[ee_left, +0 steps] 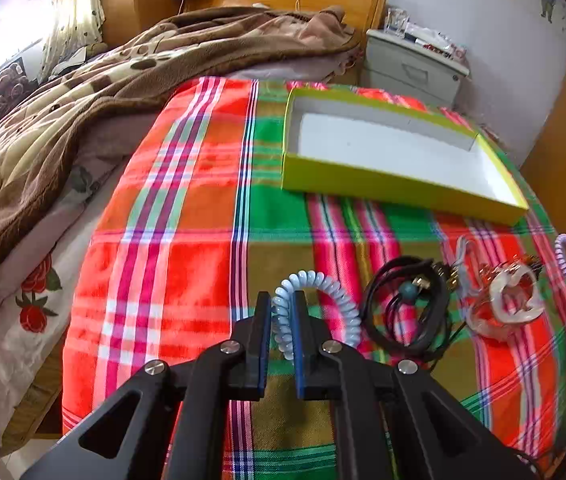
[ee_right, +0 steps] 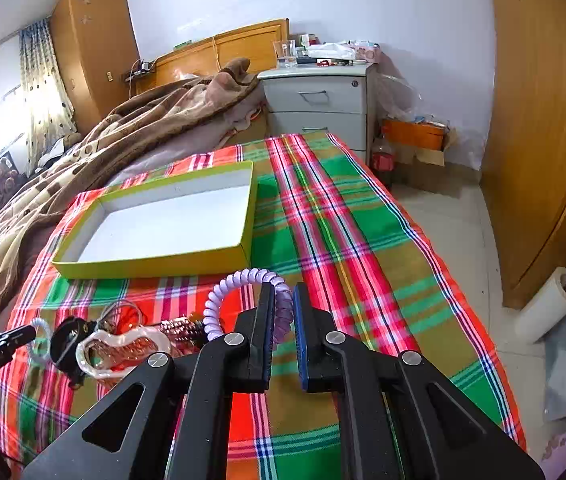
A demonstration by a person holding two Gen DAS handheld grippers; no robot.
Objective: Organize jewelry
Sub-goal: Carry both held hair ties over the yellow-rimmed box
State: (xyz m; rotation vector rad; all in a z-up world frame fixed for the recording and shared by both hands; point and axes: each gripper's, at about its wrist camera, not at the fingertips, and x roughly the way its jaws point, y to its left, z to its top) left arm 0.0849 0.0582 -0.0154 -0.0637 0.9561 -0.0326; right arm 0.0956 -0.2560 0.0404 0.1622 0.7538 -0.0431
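Coils, light and springy, sat pinched at one side: your left tongs (ee_left: 283,312) clamped the blue coil (ee_left: 315,308), your right tongs (ee_right: 284,306) the lilac coil (ee_right: 243,296).

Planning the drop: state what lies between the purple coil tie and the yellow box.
Only bare plaid cloth separates purple coil tie from yellow box, in the right wrist view.

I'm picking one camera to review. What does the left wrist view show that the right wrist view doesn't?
Left only: left gripper shut on the blue coil tie; a rose-print sheet.
Right only: right gripper shut on the purple coil tie; floor, orange box.
Both: yellow-green tray, plaid cloth, black cord bundle, clear clip.
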